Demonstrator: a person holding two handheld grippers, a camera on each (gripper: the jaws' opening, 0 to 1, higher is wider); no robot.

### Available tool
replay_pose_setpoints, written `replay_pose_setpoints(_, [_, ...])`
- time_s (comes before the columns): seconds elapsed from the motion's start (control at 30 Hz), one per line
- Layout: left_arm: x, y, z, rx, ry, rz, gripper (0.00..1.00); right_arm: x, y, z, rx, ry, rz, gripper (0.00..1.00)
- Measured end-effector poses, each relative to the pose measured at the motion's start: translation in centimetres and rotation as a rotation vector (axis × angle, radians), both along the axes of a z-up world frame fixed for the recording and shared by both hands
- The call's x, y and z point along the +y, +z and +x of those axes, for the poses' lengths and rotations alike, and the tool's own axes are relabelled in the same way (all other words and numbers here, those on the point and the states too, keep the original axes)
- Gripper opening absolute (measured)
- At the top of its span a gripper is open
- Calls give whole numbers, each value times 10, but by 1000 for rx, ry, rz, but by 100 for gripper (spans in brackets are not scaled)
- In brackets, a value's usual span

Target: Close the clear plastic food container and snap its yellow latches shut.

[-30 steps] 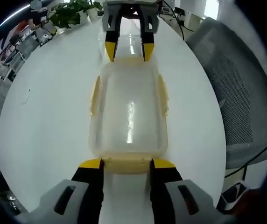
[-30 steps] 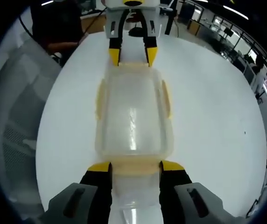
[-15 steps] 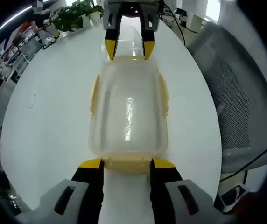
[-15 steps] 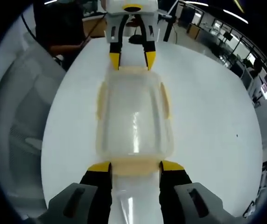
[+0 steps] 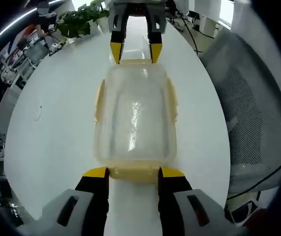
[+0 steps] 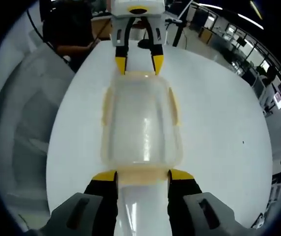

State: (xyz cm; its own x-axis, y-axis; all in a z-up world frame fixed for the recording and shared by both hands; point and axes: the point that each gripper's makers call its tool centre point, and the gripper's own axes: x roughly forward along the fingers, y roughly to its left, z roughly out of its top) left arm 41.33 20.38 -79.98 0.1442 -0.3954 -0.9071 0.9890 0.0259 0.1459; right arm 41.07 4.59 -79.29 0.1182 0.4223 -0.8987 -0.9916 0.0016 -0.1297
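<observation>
Clear plastic food container (image 5: 134,118), mid-frame on the white table (image 5: 57,128), lid on; likely light, stiff and slippery, best pressed at the yellow end latch (image 5: 133,173) rather than the thin walls. Left gripper (image 5: 133,172) low in the left gripper view, jaws apart astride that latch. Right gripper (image 6: 136,176) likewise spread astride the opposite end latch (image 6: 141,175), level with the tabletop.

Clear container (image 5: 134,118), yellow latches (image 5: 133,173), white table (image 5: 57,128).

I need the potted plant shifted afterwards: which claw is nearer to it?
Right. The right claw is at the container's far end, the end towards the potted plant. The left claw is at the opposite end, farther off.
</observation>
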Motion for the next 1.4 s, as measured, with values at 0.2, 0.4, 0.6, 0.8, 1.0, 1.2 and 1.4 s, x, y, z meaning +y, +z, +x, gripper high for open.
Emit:
replay_pose_setpoints(0.2, [-7, 6, -2, -15, 10, 2, 38, -7, 6, 0, -17, 10, -1, 37])
replay_pose_setpoints(0.4, [-16, 10, -4, -26, 18, 3, 38, -17, 10, 0, -27, 19, -2, 37])
replay_pose_setpoints(0.6, [-28, 14, -1, -35, 21, 4, 38, -28, 13, 3, -36, 22, -6, 37])
replay_pose_setpoints(0.8, [-37, 17, 3, -39, 20, 7, 38, -37, 15, 7, -35, 21, -4, 37])
replay_pose_setpoints(1.0, [-49, 20, 5, -39, 22, 4, 38, -49, 18, 10, -32, 26, -3, 37])
replay_pose_setpoints(1.2, [-59, 17, 5, -30, 29, 3, 38, -59, 14, 11, -18, 35, -8, 37])
replay_pose_setpoints(1.4, [-69, 17, 4, -21, 38, 1, 38, -68, 12, 11, -8, 44, -9, 37])
